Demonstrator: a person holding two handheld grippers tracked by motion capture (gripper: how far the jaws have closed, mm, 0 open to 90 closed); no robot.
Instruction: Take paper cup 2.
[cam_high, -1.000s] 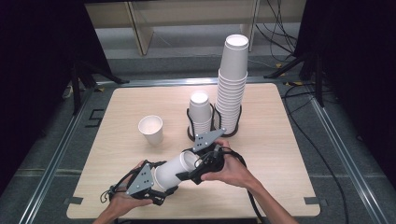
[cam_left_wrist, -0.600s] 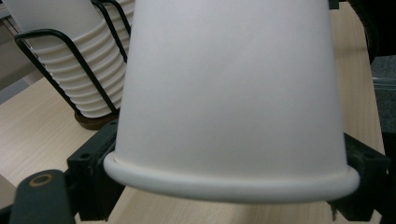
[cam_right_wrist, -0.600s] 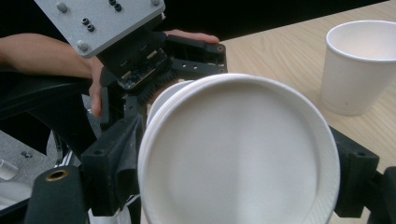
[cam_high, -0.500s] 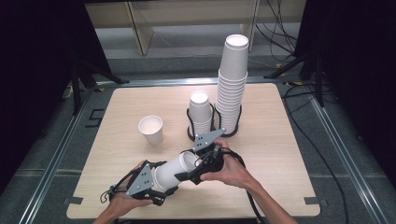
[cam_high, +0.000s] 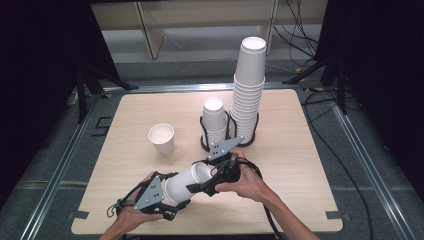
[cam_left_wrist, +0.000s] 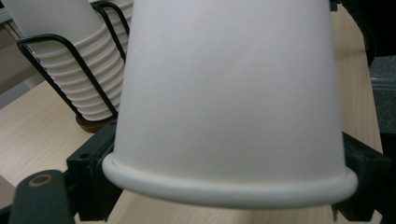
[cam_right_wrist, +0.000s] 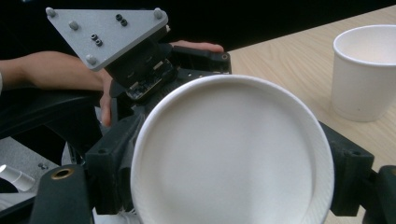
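A white paper cup (cam_high: 185, 181) lies on its side just above the table's front part, held between both grippers. My left gripper (cam_high: 172, 189) is shut on the rolled-rim end; in the left gripper view its black jaws flank the rim of the cup (cam_left_wrist: 224, 93). My right gripper (cam_high: 202, 176) is shut on the narrower base end. In the right gripper view the round recessed base of the cup (cam_right_wrist: 233, 154) faces the camera between the two jaws, with the left gripper's grey plate (cam_right_wrist: 105, 32) and a hand behind it. Whether it is one cup or nested cups I cannot tell.
A single upright paper cup (cam_high: 161, 138) stands left of centre on the wooden table (cam_high: 300, 165). Behind the hands a black wire holder (cam_high: 204, 131) carries a short cup stack (cam_high: 215, 120) and a tall stack (cam_high: 248, 90). Dark floor and cables surround the table.
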